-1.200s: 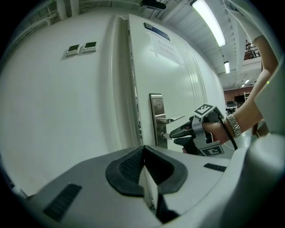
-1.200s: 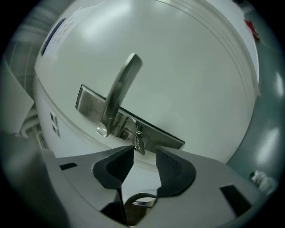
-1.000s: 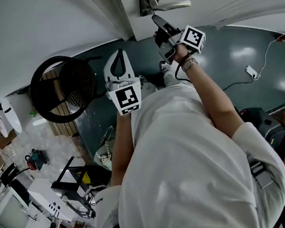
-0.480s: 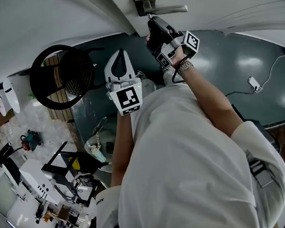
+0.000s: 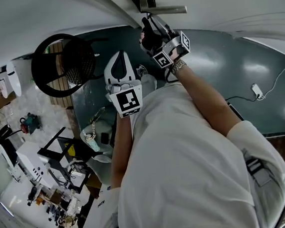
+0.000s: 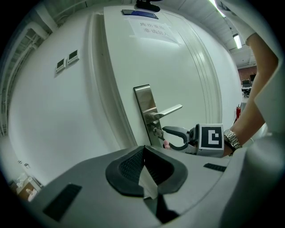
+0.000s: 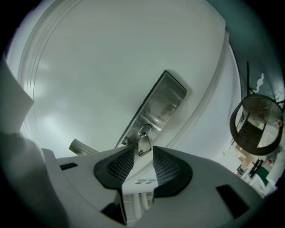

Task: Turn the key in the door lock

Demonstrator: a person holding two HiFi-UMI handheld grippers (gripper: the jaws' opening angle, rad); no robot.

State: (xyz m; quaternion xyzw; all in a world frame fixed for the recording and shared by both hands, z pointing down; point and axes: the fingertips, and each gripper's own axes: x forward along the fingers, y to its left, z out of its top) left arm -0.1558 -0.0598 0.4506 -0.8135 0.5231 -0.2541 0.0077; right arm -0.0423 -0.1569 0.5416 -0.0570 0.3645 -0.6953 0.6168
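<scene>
- Pointing at the door point(image 6: 191, 67), the right tongs point(image 7: 142, 150) stand spread, with the key point(image 7: 144, 145) between their tips and no pad clearly pressing it.
- The key sits in the lock point(image 7: 143, 132) on the steel plate point(image 7: 162, 102), just below the handle point(image 6: 169, 110).
- The left tongs point(image 6: 144, 153) are pressed together and empty, apart from the door.
</scene>
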